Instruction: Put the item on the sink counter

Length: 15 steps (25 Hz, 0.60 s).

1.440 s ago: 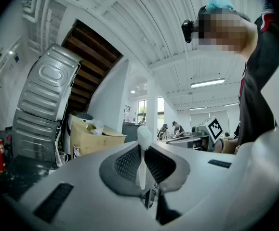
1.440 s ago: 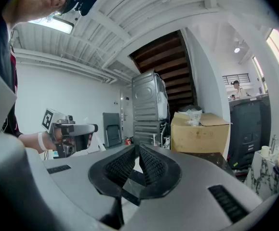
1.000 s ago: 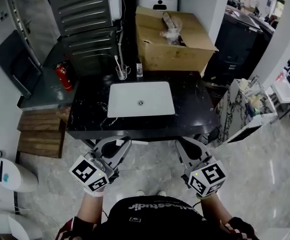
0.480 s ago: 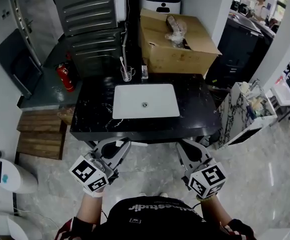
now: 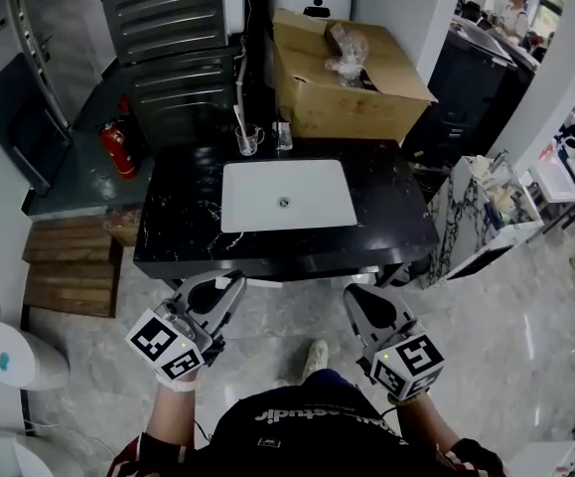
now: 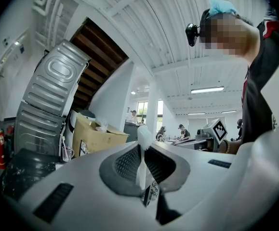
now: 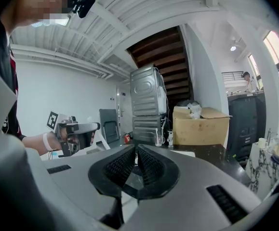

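Note:
In the left gripper view a white toothbrush (image 6: 142,150) stands upright between the pads, bristle head upward, and my left gripper (image 6: 142,163) is shut on its handle. In the head view the left gripper (image 5: 225,288) hangs just in front of the black marble sink counter (image 5: 181,229), near its front left edge. My right gripper (image 5: 360,295) hangs level with it on the right, before the counter's front edge. Its pads meet with nothing between them in the right gripper view (image 7: 135,154). A white basin (image 5: 285,195) is set in the counter's middle.
At the counter's back edge stand a glass cup (image 5: 248,140) holding a toothbrush and a small bottle (image 5: 283,135). Behind it are a cardboard box (image 5: 352,68) and stacked grey machines (image 5: 168,28). A fire extinguisher (image 5: 114,149) and wooden pallets (image 5: 69,266) lie left; a marble cabinet (image 5: 476,217) stands right.
Both grippers have sunk a little lower in the head view, and a shoe now shows between them on the floor. The grip on the toothbrush is unchanged.

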{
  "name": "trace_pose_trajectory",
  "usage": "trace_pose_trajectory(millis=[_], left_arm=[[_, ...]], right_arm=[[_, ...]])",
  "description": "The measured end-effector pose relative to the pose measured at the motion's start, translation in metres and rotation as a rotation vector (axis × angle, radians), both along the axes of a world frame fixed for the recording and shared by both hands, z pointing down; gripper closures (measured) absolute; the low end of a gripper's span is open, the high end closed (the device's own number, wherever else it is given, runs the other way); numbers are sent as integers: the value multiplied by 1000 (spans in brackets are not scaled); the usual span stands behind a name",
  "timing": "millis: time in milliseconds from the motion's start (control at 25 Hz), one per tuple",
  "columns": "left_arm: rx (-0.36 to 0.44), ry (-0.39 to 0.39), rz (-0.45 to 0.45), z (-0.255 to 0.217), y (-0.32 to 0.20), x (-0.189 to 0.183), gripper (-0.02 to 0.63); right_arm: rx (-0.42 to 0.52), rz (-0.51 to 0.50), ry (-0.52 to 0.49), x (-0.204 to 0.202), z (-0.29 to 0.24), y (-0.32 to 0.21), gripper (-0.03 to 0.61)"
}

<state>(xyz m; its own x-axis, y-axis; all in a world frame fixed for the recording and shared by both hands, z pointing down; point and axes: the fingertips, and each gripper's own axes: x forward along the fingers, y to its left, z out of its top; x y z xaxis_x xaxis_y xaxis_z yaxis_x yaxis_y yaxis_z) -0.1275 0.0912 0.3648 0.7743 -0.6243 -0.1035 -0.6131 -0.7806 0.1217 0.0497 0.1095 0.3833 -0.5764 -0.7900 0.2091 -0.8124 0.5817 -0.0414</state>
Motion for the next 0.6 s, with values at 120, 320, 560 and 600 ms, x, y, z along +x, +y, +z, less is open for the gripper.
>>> trace_pose_trajectory(millis=[120, 320, 560, 600], left_arm=[[2, -10, -14, 5, -12, -2, 583], [1, -34, -43, 12, -41, -1, 583], [24, -65, -92, 6, -99, 5, 583], [25, -68, -99, 4, -111, 8, 583]], right_arm=[[-6, -3, -5, -1, 4, -12, 537], [-18, -36, -20, -4, 11, -48, 537], [-11, -80, -47, 2, 13, -114, 537], [-12, -89, -49, 4, 12, -127, 537]])
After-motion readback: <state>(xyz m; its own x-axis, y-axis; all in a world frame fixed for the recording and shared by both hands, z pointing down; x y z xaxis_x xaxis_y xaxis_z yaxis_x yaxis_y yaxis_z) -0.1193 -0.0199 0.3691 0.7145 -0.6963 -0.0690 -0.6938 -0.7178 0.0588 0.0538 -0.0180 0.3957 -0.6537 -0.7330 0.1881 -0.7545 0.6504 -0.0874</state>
